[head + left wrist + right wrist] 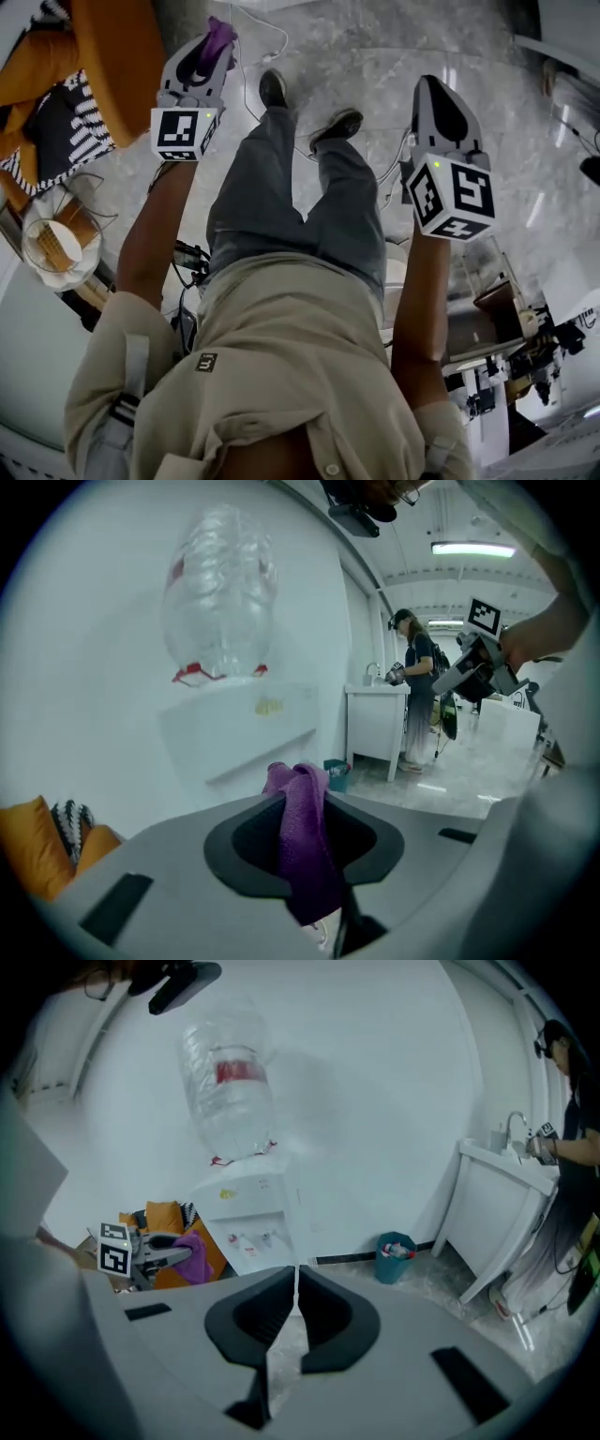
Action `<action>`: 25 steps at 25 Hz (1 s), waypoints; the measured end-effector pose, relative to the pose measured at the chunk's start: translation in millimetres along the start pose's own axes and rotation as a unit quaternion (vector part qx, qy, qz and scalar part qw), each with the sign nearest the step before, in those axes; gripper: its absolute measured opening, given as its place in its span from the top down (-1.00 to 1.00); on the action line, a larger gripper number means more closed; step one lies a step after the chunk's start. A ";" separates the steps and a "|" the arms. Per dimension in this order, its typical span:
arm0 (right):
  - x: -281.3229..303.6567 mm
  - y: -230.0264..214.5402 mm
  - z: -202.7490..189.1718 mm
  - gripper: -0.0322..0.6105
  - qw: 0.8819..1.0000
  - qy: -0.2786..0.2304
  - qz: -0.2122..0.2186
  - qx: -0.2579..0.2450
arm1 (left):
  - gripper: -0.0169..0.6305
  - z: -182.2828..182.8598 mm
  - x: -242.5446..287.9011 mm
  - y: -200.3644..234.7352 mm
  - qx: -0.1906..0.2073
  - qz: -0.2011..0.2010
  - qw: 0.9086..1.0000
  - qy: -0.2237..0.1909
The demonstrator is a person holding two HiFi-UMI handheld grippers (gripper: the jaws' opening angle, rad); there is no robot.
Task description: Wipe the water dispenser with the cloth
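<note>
A purple cloth point(305, 841) is pinched in my left gripper point(302, 803), its folds sticking out past the jaws. The same cloth point(219, 39) shows at the left gripper point(208, 49) in the head view, held out over the floor. The white water dispenser point(248, 1218) stands against the wall with a clear upturned bottle point(228, 1082) on top; the left gripper view has it close ahead, bottle point(217, 597) above its white body point(248, 738). My right gripper point(296, 1309) is shut with nothing in it, some way back from the dispenser, and appears as point(433, 105) in the head view.
An orange cushion point(112, 66) and a striped one point(75, 117) lie at the left beside a wire side table point(58, 239). A teal bin point(395, 1256) stands by the wall near a white sink unit point(502, 1208), where another person point(417, 696) stands. Cables point(253, 56) trail over the marble floor.
</note>
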State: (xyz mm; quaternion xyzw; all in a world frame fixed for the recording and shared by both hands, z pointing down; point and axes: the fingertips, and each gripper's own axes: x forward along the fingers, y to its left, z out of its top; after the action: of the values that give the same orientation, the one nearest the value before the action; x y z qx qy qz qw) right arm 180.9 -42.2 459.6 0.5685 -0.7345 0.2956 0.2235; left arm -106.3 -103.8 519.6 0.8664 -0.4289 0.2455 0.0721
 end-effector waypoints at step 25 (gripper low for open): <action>-190.4 112.9 258.1 0.83 0.973 -0.180 0.053 -0.137 | 0.61 354.2 -210.0 56.6 0.082 -0.023 0.980 -0.180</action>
State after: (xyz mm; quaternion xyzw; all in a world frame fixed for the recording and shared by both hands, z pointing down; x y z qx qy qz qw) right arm 122.0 -65.8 125.5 0.5362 -0.8256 0.0960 0.1474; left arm -129.0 -109.2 104.6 0.9089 -0.3935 0.1180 -0.0722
